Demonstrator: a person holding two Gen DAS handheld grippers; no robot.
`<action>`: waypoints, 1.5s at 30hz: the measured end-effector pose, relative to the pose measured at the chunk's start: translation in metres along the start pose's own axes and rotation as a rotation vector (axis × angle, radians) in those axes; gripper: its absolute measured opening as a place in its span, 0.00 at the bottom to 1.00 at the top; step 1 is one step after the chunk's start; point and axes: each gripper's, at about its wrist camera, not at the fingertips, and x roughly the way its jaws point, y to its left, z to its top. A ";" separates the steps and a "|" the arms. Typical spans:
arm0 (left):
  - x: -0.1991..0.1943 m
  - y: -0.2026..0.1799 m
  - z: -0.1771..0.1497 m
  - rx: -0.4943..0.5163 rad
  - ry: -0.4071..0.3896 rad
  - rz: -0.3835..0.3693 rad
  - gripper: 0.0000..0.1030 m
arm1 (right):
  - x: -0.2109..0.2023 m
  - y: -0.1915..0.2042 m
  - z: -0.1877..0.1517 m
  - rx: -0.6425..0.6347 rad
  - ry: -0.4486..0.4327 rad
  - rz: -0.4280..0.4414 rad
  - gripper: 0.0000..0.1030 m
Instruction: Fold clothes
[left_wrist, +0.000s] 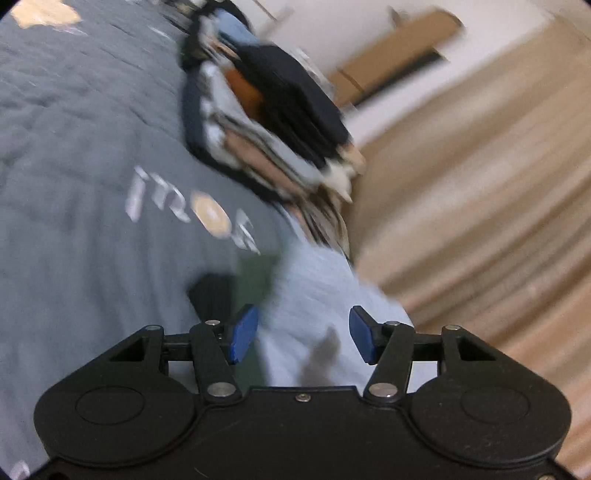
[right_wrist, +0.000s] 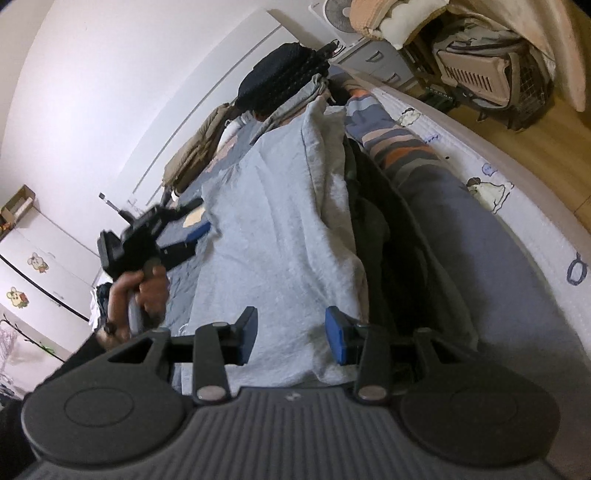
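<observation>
Light grey garment (right_wrist: 280, 229) lies spread on the dark bedcover (right_wrist: 480, 236), centre of right wrist view; long axis runs lower centre to upper centre-right, far end toward clothes pile (right_wrist: 284, 79). Right gripper (right_wrist: 291, 338) jaws partly open over its near hem, pads not pinching cloth. Left gripper (left_wrist: 303, 338) also partly open, nothing held, above garment's pale edge; folded stack (left_wrist: 273, 122) upper centre, blurred.

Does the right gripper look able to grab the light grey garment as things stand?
Probably yes: the right gripper is open right over the light grey garment, nothing lying between.
</observation>
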 end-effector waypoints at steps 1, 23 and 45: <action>-0.002 -0.003 0.003 -0.009 0.013 -0.058 0.53 | -0.003 0.003 0.001 -0.002 0.000 0.001 0.39; 0.043 -0.068 -0.019 0.178 0.190 -0.110 0.73 | 0.037 0.040 0.104 -0.173 -0.096 -0.093 0.39; -0.048 -0.052 -0.044 0.268 0.146 -0.078 0.79 | 0.103 0.003 0.167 -0.027 -0.205 -0.237 0.04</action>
